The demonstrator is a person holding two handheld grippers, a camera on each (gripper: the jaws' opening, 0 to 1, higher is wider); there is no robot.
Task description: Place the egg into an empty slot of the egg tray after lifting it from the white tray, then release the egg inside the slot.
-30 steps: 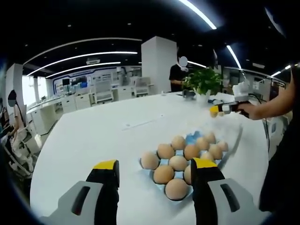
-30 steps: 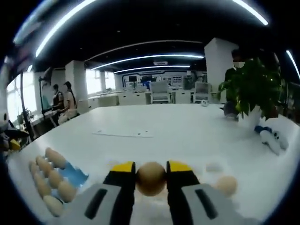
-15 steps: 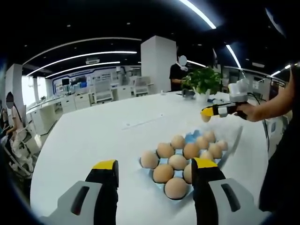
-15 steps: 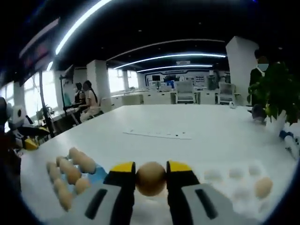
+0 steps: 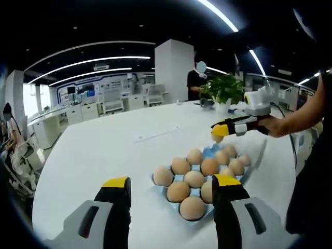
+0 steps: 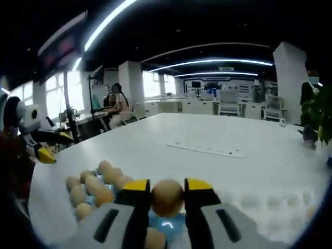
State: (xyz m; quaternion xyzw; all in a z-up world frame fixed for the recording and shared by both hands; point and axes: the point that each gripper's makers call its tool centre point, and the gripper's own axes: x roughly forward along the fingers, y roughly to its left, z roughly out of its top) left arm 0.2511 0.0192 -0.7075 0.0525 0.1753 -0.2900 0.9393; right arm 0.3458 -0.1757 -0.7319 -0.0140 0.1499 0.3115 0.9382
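Observation:
My right gripper (image 6: 167, 193) is shut on a brown egg (image 6: 167, 197) and hangs above the near end of the blue egg tray (image 6: 165, 224). Several brown eggs (image 6: 95, 183) fill the tray's slots to the left. In the left gripper view the right gripper (image 5: 217, 132) comes in from the right, held by a hand, with the egg (image 5: 217, 137) above the far end of the egg tray (image 5: 210, 151). My left gripper (image 5: 171, 193) stands open just short of the tray, nothing between its jaws. The white tray (image 6: 275, 205) lies to the right.
The big white table (image 5: 104, 155) runs far to the left and back. A potted plant (image 5: 224, 89) and a standing person (image 5: 196, 79) are at its far end. A paper strip (image 6: 205, 149) lies mid-table. Seated people (image 6: 119, 101) are beyond the far left.
The right gripper has carried the egg leftwards from over the white tray to over the blue egg tray. The left gripper has stayed put and open.

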